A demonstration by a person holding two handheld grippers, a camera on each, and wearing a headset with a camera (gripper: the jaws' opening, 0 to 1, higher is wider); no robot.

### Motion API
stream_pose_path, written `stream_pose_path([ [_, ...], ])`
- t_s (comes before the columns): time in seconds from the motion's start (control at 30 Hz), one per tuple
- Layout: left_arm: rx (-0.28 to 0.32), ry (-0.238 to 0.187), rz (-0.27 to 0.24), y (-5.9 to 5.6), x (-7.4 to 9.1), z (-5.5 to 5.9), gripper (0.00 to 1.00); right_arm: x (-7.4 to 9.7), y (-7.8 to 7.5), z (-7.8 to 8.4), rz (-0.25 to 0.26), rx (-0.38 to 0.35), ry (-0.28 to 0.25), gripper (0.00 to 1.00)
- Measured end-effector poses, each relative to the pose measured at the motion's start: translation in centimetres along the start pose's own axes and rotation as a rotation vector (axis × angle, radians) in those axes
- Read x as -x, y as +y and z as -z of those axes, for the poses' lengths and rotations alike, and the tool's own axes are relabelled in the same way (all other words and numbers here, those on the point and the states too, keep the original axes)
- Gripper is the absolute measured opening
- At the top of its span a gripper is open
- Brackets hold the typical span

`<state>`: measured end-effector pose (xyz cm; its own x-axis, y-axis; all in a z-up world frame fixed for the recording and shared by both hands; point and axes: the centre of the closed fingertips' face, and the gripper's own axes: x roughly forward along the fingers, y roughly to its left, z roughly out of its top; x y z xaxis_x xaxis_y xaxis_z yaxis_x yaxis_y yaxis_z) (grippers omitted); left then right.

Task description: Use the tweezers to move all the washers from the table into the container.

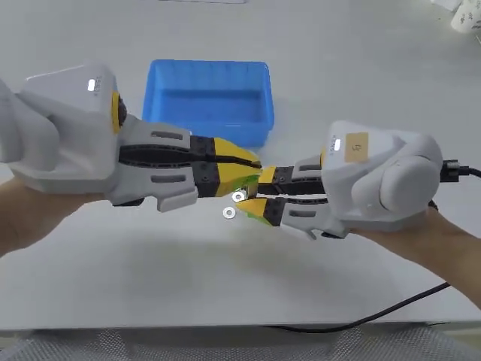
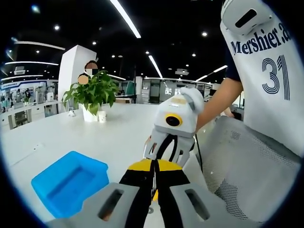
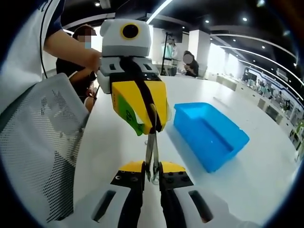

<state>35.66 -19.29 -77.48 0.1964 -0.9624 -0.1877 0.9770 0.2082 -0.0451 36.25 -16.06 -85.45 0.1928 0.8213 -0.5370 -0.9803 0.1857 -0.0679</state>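
- The right gripper is nearest. Its fingers sit either side of the thin end of the tweezers, but I honestly can't tell if they're pinching it or just parked around it.
- The left gripper is nose to nose with it, fingers closed on the other end of the tweezers. My guess is a handover or regrip, so one gripper ends up holding the tool with the tips free.
- Two washers are lying flat on the desk, close together, right below where the fingers meet. Handy spot for picking once the tweezers are sorted.
- Further back is the blue container, near the washers but not touching. It looks empty, so I reckon the job's barely started.
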Motion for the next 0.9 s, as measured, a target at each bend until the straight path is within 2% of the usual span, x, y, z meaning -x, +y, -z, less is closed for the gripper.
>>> stream_pose_path([
  [0.63, -0.004, -0.004, -0.005, 0.2, -0.3, 0.1, 0.04, 0.0, -0.3, 0.4, 0.006, -0.012, 0.005, 0.13],
  [0.73, -0.001, -0.005, -0.005, 0.3, -0.3, 0.2, 0.04, -0.1, -0.3, 0.7, 0.000, -0.015, 0.017, 0.13],
  [0.9, 0.000, -0.003, -0.007, 0.3, -0.2, 0.2, 0.04, -0.2, -0.2, 1.1, -0.039, -0.004, 0.043, 0.14],
])
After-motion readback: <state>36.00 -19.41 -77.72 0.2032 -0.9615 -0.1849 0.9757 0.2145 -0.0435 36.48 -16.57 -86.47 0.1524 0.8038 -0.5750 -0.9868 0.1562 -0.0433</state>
